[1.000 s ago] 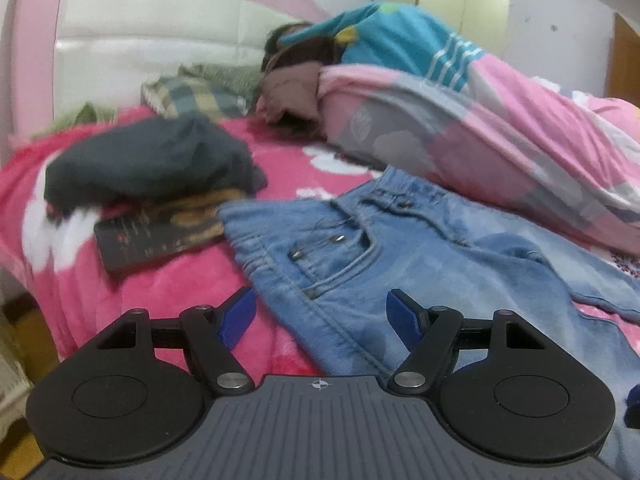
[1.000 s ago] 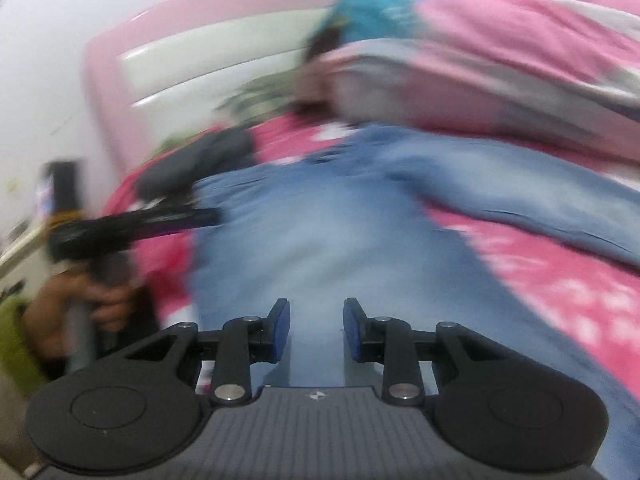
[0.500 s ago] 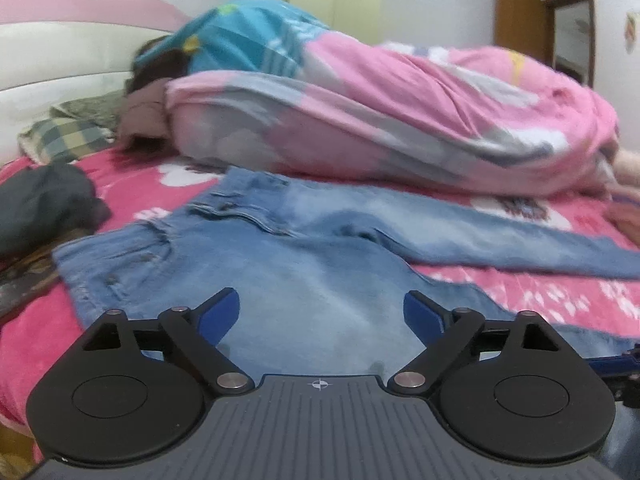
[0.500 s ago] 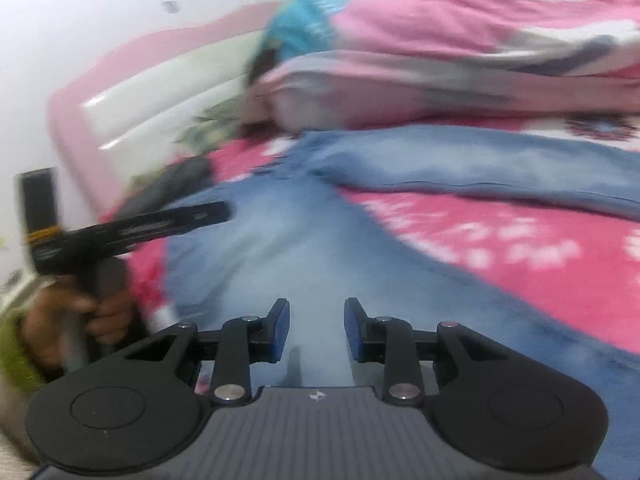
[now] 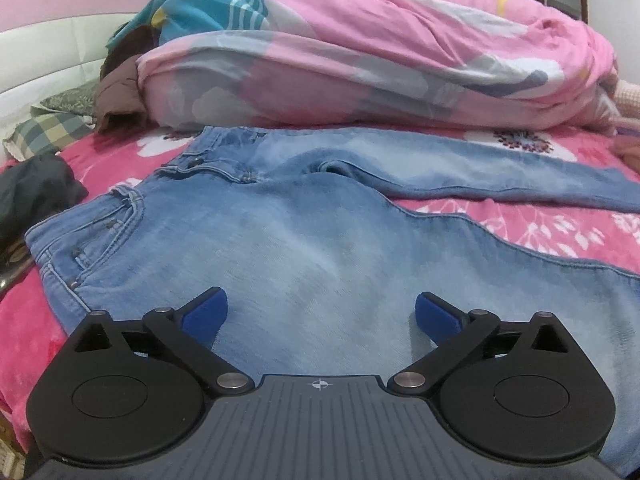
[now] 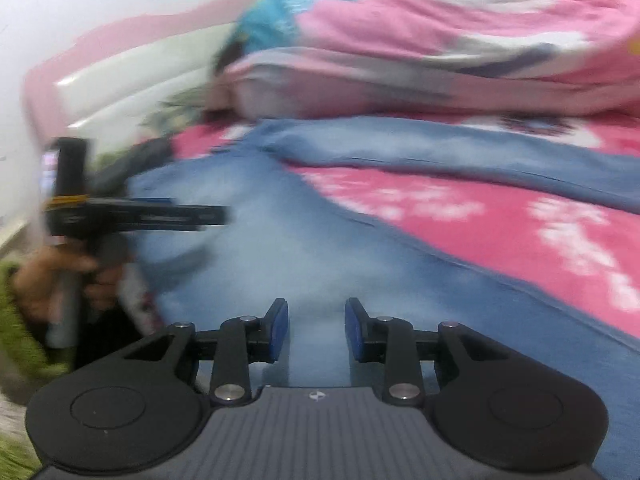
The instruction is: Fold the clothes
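Denim jeans (image 5: 304,240) lie flat; left gripper (image 5: 321,312) just opened wide, apparently empty.

A pair of light blue jeans (image 5: 304,240) lies spread flat on a bed with a pink flowered bedspread (image 5: 560,228), waistband toward the left, one leg stretching away to the right and the other running toward the camera. The left claw (image 5: 321,314) hovers over the near thigh, its blue pads (image 5: 206,312) having just been opening and now standing wide apart with only denim beneath them, nothing gripped. Behind the jeans lies a bulky pink and turquoise quilt (image 5: 380,60). A dark garment (image 5: 36,188) sits at the left edge, beside a checked pillow (image 5: 48,132).
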`<action>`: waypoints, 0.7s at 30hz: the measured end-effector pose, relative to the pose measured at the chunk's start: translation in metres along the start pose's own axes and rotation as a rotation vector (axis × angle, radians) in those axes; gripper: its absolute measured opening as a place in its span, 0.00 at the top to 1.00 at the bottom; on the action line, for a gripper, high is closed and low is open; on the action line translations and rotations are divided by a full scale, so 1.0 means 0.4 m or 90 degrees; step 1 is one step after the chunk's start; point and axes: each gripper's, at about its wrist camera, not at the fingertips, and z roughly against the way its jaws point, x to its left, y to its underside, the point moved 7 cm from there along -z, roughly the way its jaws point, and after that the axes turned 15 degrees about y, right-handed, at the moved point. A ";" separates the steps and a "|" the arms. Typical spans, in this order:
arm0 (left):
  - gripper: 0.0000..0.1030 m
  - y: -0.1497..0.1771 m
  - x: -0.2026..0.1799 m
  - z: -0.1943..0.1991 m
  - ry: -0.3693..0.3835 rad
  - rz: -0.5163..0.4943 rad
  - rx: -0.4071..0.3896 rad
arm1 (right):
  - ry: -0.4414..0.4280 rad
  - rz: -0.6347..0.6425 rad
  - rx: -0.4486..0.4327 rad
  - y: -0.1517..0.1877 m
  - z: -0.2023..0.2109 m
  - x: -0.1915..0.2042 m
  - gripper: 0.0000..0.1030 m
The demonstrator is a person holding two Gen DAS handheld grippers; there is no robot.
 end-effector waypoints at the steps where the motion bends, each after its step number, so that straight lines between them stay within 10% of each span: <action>1: 0.00 0.000 0.000 -0.002 -0.001 0.001 0.003 | 0.011 -0.008 0.003 0.013 0.005 -0.022 0.69; 8: 0.00 -0.018 -0.010 -0.009 -0.007 0.031 0.029 | 0.051 -0.073 0.071 0.102 0.122 -0.126 0.68; 14: 0.00 -0.037 -0.052 -0.027 -0.027 0.026 0.066 | 0.068 -0.156 -0.022 0.005 0.132 -0.153 0.55; 21: 0.00 -0.030 -0.072 -0.045 -0.083 0.024 0.108 | 0.228 0.011 -0.057 -0.028 0.032 -0.076 0.53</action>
